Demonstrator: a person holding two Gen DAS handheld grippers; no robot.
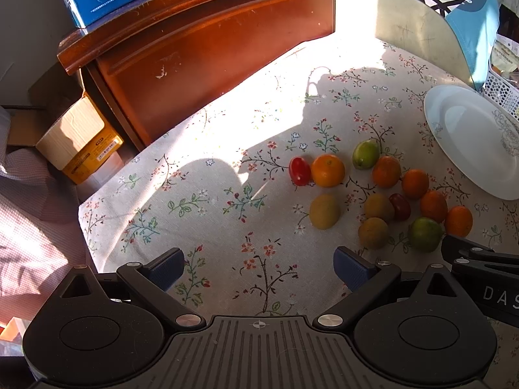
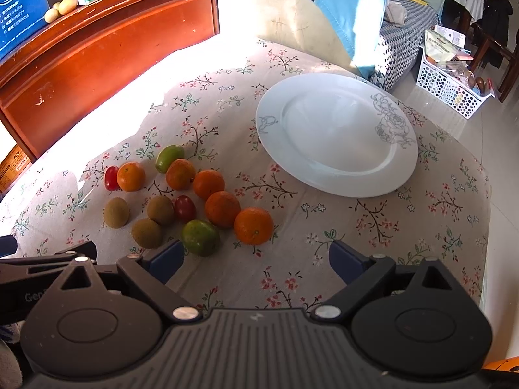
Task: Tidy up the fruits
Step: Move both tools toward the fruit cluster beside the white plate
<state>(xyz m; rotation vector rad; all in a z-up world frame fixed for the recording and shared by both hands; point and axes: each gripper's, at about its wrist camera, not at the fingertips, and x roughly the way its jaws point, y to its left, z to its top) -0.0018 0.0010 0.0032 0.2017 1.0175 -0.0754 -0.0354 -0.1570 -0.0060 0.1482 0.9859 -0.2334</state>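
Fruit lies loose on a floral tablecloth (image 1: 201, 168) in the left wrist view, gathered toward the table's right side, short of a white plate (image 1: 470, 149) that sits at the right edge. A red cherry tomato (image 1: 299, 171) touches an orange (image 1: 327, 170); a green fruit (image 1: 366, 154) sits behind a row of four more oranges (image 1: 415, 183) that runs down toward the near right. A brown kiwi-like fruit (image 1: 324, 211) lies alone, two more (image 1: 373, 232) lie close together beside a dark tomato (image 1: 400, 206), and a second green fruit (image 1: 425, 234) lies nearest the camera. The left gripper (image 1: 259, 267) hangs over bare cloth near the front edge, its blue pads (image 1: 352, 270) spread wide with nothing between them. A wooden cabinet (image 1: 207, 42) stands beyond the table's far edge.

From the right wrist camera, the same fruit sits toward the table's left side, and the plate (image 2: 269, 120), bare, lies toward the far right, apart from the fruit. The right gripper (image 2: 256, 261) stands wide, holding nothing; the near green fruit (image 2: 199, 237) lies just beyond its left pad (image 2: 167, 261), and the closest orange (image 2: 253, 225) lies just past the gap. A white perforated basket (image 2: 444, 87) stands on the floor beyond the table.
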